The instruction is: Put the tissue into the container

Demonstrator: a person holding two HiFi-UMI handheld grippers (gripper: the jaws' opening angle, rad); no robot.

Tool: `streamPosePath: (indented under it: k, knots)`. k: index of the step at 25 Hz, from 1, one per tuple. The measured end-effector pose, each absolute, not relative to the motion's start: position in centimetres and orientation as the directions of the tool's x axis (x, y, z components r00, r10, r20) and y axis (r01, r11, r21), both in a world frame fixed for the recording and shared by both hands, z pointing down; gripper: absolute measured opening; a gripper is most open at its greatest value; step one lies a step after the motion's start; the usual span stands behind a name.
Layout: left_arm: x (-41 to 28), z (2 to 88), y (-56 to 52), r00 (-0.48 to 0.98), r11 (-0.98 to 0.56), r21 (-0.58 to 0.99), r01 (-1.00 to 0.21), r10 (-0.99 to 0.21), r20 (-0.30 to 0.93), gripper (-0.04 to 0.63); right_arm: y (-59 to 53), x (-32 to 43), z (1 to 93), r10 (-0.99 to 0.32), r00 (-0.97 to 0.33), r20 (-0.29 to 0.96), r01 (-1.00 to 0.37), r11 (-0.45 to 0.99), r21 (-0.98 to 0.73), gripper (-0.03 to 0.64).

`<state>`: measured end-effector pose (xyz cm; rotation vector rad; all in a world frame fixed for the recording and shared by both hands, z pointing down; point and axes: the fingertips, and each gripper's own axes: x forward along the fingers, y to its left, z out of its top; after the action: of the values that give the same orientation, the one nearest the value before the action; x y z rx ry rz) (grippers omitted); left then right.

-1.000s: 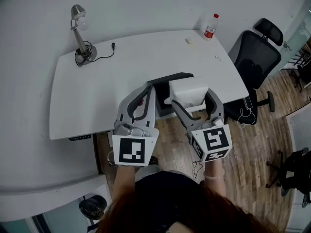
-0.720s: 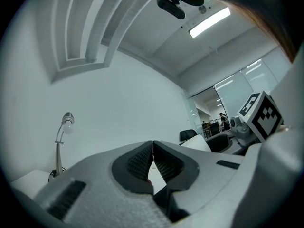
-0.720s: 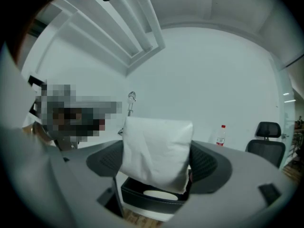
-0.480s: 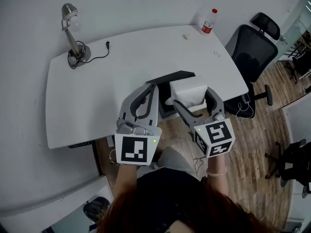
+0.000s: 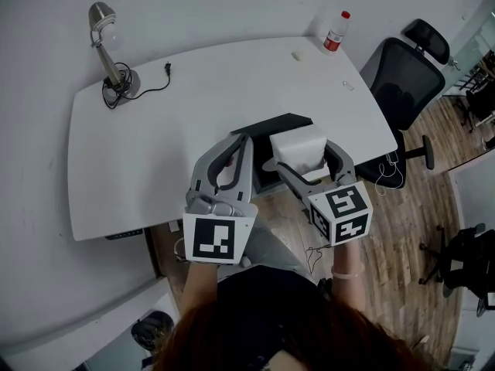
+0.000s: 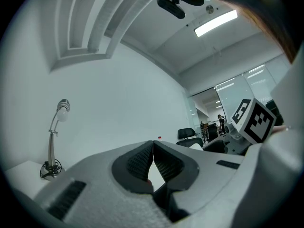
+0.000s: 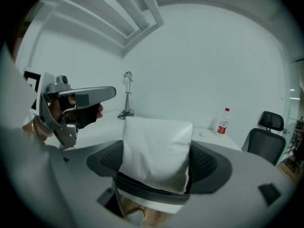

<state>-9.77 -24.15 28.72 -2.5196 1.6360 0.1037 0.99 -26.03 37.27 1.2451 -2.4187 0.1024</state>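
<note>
We hold the white tissue pack (image 7: pixel 156 148) squeezed between the jaws of the right gripper (image 5: pixel 303 159). It sits just above the dark container (image 5: pixel 272 122) at the near edge of the white table (image 5: pixel 193 107), much as a second ago (only the desk lamp (image 5: pixel 103 22) has slid toward the head view's upper left). The left gripper (image 6: pixel 153 148) hangs beside it, jaws pressed together on nothing.

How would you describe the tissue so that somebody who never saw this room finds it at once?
Start at the big white desk and go to the middle of its near edge. The tissue is the white folded pad clamped between the jaws of the right gripper there. The left gripper beside it is shut on nothing.
</note>
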Motion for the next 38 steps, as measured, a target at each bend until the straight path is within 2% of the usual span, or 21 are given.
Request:
streamPosePath:
  k: [19,38]
  knots:
    - [-10.5,30.1,-29.9,0.379,-0.379,-0.02,-0.925,-0.919,-0.104,0.026,-29.0,0.1,42.0,-0.6,-0.511,0.615,-0.741,0.671,0.039,0.407]
    - [-9.7,31.8,-31.9,0.396,-0.398,0.017,-0.917,-0.915,-0.083,0.026,-29.4,0.8,45.3,-0.455,-0.445,0.771,-0.762,0.644,-0.06,0.407]
